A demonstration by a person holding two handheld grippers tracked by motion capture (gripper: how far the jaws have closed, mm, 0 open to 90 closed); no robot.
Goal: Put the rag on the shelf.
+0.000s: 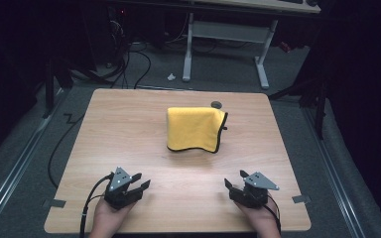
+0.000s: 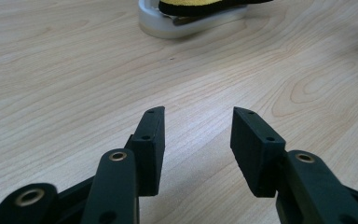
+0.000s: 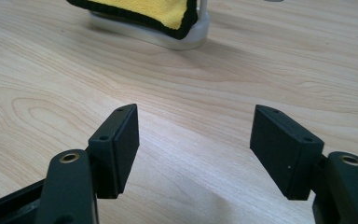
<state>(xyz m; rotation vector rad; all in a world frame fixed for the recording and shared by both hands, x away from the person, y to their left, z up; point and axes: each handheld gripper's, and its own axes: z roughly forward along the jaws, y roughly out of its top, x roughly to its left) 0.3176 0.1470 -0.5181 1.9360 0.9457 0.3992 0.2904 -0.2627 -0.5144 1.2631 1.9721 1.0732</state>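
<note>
At the left of the high view we see the left tongs (image 1: 140,181) resting low on the near edge of the wooden bench (image 1: 129,129), held from below by the person's left hand (image 1: 110,214), with a black cable trailing off the bench edge. Their jaws stand apart, pointing toward the bench's middle and slightly rightward, with nothing between them. In the left gripper view we look along those same tongs (image 2: 198,126): the gap is moderate and only bare wood grain lies between the ribbed pads (image 2: 151,140).

Toward the middle of the bench, well apart from both tongs, we find a yellow cloth (image 1: 194,129) with a dark hem, draped over a stand so that it hangs like a folded sheet. In the gripper views the support shows as a white base (image 2: 186,23) under the cloth's lower edge; what it is exactly we cannot say, as only its bottom part appears. A small dark round object (image 1: 216,104) sits on the bench just behind the cloth, too small for us to identify.

At the right, the right tongs (image 1: 234,179) rest near the front edge in the person's right hand (image 1: 260,215), a grey three-cornered plate on top. Their jaws are spread wide and hold nothing. The right gripper view confirms this: the right tongs (image 3: 196,126) gape over bare wood, and the yellow cloth (image 3: 154,9) on its white base (image 3: 168,37) lies ahead, toward the upper left.
</note>
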